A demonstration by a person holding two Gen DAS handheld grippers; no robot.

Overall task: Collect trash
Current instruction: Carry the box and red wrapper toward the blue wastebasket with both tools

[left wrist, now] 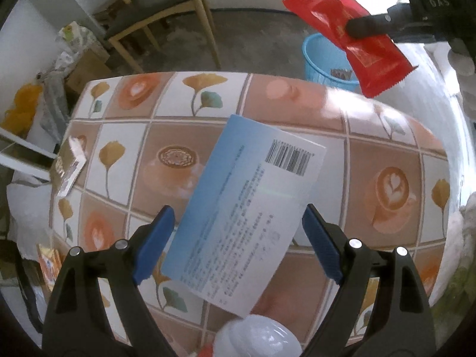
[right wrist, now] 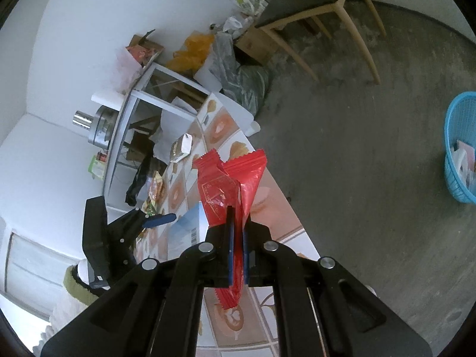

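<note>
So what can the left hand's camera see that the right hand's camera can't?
Only the left wrist view shows the barcode side of the blue-and-white packet from above, lying between the open left tongs, plus a white bottle at the bottom edge.

Only the right wrist view shows the metal pot on the white shelf.

Both show the red wrapper pinched in the right tongs, the blue basket on the floor, the tiled tablecloth, the wooden chair and the gold packet.
</note>
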